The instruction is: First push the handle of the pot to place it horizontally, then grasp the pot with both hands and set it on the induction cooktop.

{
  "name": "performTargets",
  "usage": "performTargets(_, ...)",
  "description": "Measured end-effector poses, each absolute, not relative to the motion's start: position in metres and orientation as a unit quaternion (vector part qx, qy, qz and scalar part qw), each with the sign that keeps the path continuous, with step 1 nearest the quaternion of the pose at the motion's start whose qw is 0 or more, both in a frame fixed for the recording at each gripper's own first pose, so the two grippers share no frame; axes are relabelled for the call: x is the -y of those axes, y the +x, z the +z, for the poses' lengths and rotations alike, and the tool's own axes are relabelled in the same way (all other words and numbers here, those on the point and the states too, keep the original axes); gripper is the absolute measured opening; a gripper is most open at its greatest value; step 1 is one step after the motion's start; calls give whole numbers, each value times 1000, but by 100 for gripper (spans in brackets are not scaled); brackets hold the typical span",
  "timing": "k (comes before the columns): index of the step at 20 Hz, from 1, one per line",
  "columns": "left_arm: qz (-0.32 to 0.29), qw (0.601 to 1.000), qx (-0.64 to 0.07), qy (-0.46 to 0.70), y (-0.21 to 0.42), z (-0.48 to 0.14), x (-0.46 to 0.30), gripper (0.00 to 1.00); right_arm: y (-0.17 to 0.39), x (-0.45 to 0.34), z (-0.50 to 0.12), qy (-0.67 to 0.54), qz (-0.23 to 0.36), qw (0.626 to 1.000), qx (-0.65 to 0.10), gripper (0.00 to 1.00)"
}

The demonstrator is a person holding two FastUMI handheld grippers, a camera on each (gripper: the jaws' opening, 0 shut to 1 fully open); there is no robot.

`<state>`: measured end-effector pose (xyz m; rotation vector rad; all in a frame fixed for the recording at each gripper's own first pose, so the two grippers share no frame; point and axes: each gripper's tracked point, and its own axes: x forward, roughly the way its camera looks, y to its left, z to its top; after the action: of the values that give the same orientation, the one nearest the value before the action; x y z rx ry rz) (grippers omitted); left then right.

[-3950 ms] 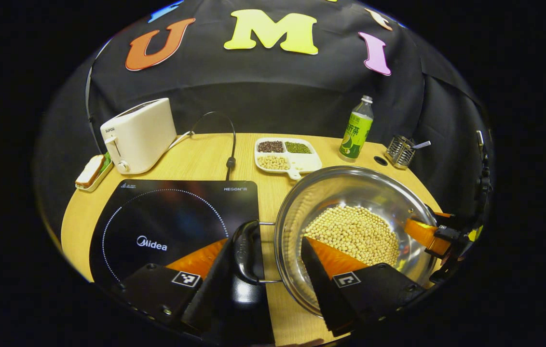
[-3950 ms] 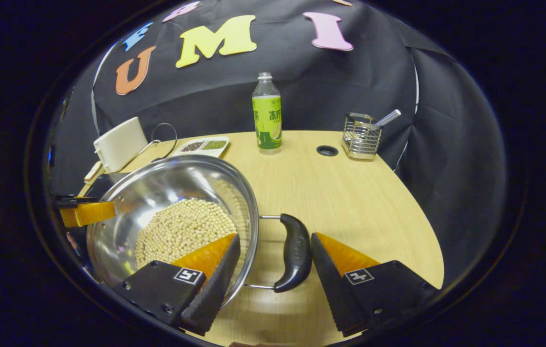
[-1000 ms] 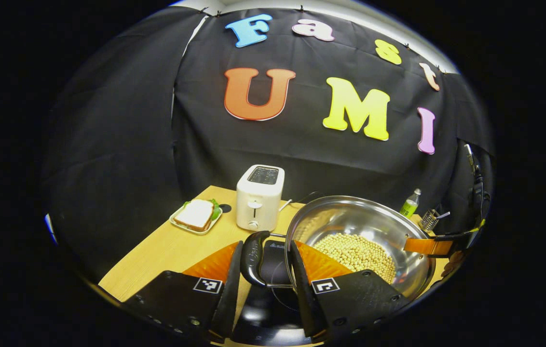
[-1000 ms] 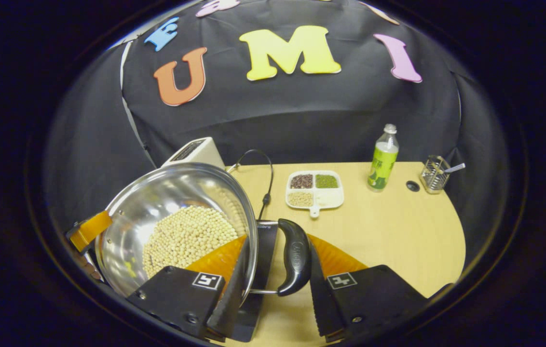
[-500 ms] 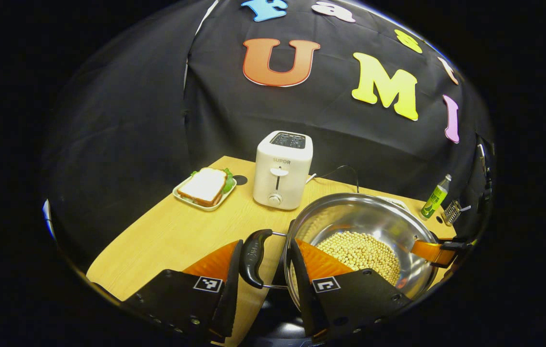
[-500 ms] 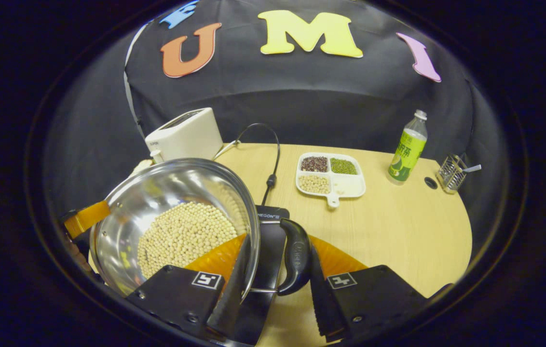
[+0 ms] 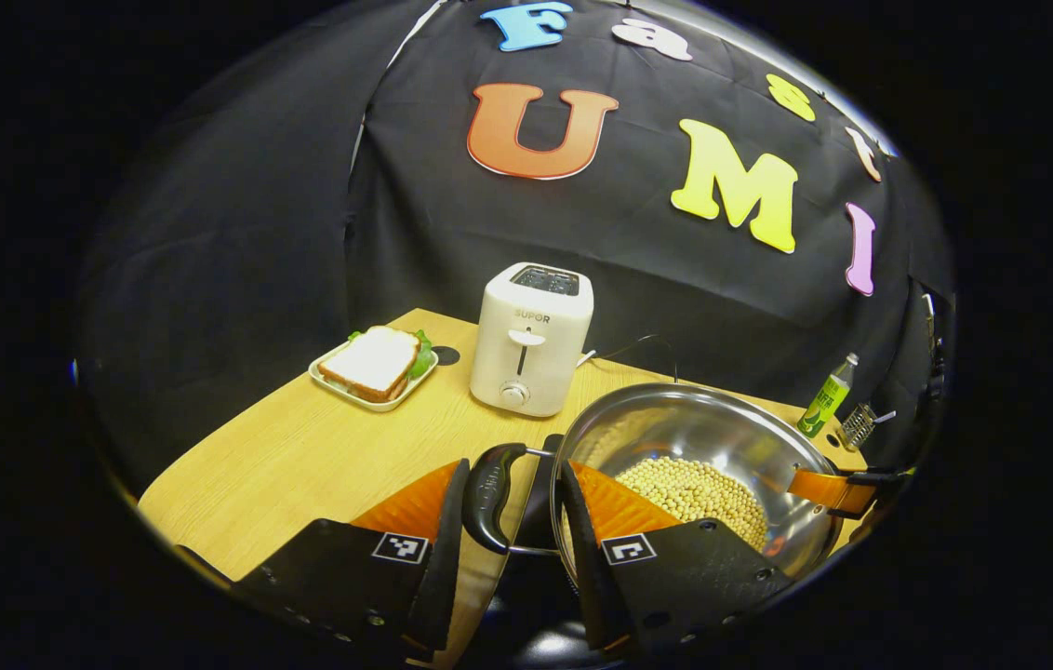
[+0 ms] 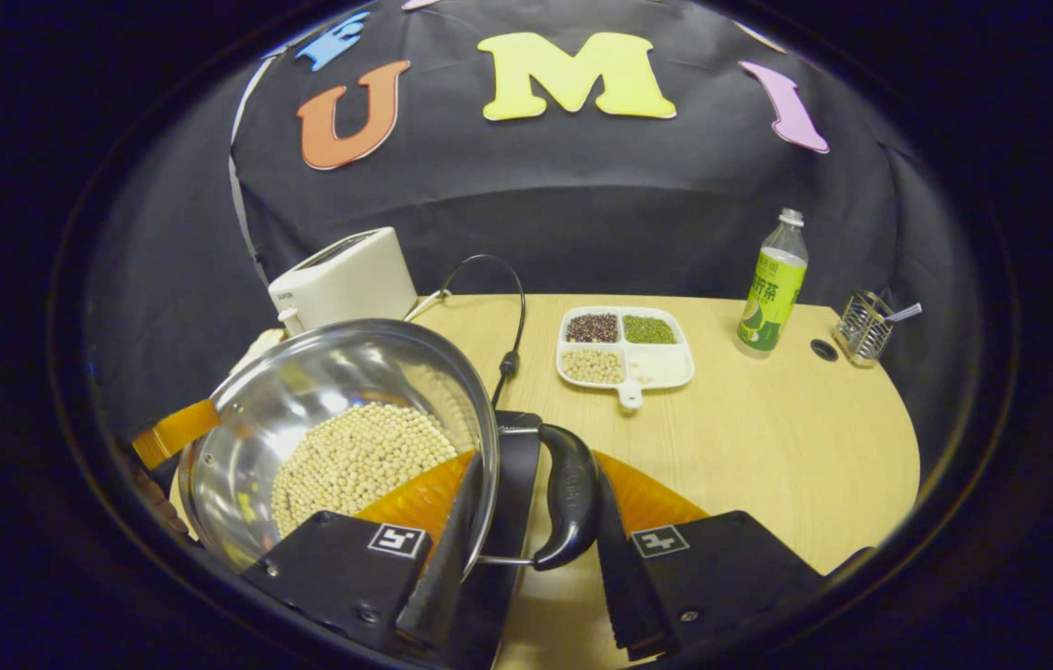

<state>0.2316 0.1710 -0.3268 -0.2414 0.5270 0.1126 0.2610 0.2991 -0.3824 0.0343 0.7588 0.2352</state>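
The pot (image 7: 703, 465), a steel pan holding pale beans (image 7: 694, 491), now hangs between the two grippers over the induction cooktop (image 8: 513, 484), whose dark glass shows directly below and between each set of jaws. Four seconds back it sat on the bare table (image 8: 750, 447) to the right of the cooktop; since then it has been lifted and carried leftward, and over the last half second the views barely shift, so the carry looks nearly finished and lowering is probably what remains.

The left gripper (image 7: 513, 521) has its jaws narrowed: the outer finger lies against the black left handle (image 7: 489, 493), the inner one reaches over the rim into the pot, and handle and pot wall are pinched between them. The right gripper (image 8: 526, 521) mirrors this on the right handle (image 8: 568, 507). Four seconds ago both sets of jaws stood wide, merely straddling the handles.

Beyond the jaws the toaster (image 7: 531, 340) and sandwich plate (image 7: 373, 368) have swung into the middle of the left gripper view, while the divided tray (image 8: 624, 352) and green bottle (image 8: 773, 288) lie well ahead of the right jaws.
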Motion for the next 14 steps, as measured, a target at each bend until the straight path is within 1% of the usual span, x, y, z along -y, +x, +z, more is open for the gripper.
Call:
performTargets(5, 47, 950, -254, -177, 232, -322, -173, 53, 264, -301, -378, 57, 115, 931, -341, 67)
performTargets(8, 41, 943, -253, -211, 232, -323, -175, 55, 259, -306, -375, 87, 137, 928, -334, 73)
performTargets(9, 39, 943, -251, -214, 232, -324, -174, 61, 258, -307, -371, 98, 143, 930, -325, 81)
performTargets(11, 48, 945, -246, -211, 229, -320, -177, 68, 258, -306, -361, 113, 148, 934, -306, 87)
performTargets(12, 50, 949, -233, -206, 227, -311, -180, 74, 257, -306, -353, 121, 152, 937, -291, 88)
performTargets(13, 57, 953, -218, -201, 226, -302, -184, 80, 262, -305, -345, 122, 155, 943, -269, 92)
performTargets(14, 65, 958, -202, -193, 225, -293, -189, 83, 263, -302, -337, 120, 157, 948, -248, 94)
